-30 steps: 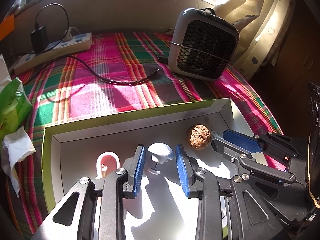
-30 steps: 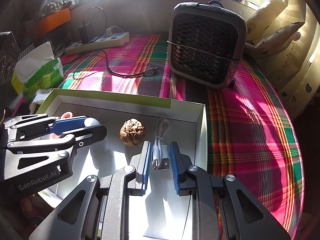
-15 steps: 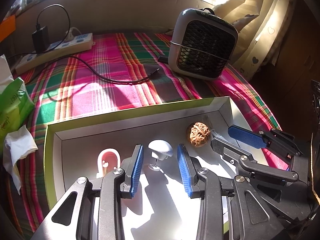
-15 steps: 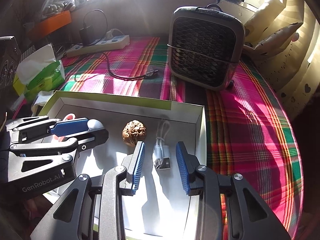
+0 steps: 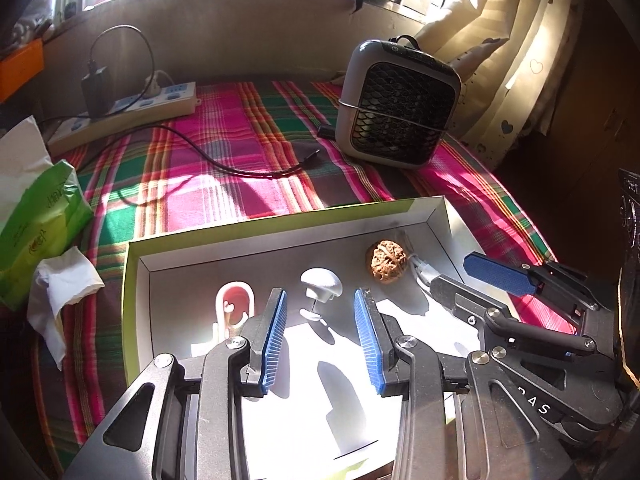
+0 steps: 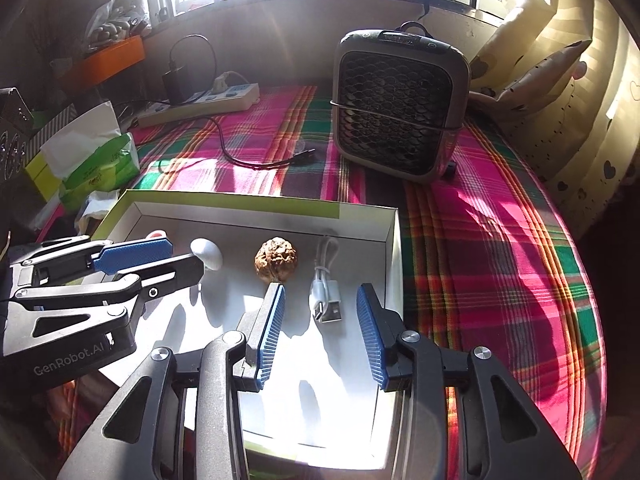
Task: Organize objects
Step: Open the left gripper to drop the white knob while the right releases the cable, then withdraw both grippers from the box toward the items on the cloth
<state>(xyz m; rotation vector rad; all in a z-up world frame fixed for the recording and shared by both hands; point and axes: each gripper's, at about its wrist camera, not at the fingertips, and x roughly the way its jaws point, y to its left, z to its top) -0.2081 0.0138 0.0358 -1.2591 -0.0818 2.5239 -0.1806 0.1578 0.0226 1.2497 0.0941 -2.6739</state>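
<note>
A shallow white box with a lime-green rim (image 5: 260,228) (image 6: 240,200) lies on the plaid cloth. In it, from left to right, are a pink-and-white hook (image 5: 235,304), a white mushroom-shaped knob (image 5: 320,280) (image 6: 208,254), a walnut (image 5: 386,266) (image 6: 276,265) and a coiled white USB cable (image 6: 326,300). My left gripper (image 5: 320,296) (image 6: 186,258) is open, with the knob just beyond its tips and untouched. My right gripper (image 6: 320,288) (image 5: 450,272) has its jaws opening. The cable's plug lies between its blue pads, free of both.
A grey fan heater (image 5: 400,108) (image 6: 400,108) stands behind the box. A power strip (image 5: 128,108) with a black charger cable (image 5: 240,168) lies at the back left. A green tissue pack (image 5: 36,224) and a crumpled tissue (image 5: 64,284) sit left of the box. Curtains hang on the right.
The right jaws, nearly shut around the white cable a second ago, have spread apart and the cable rests loose in the box. The left jaws widened a little.
</note>
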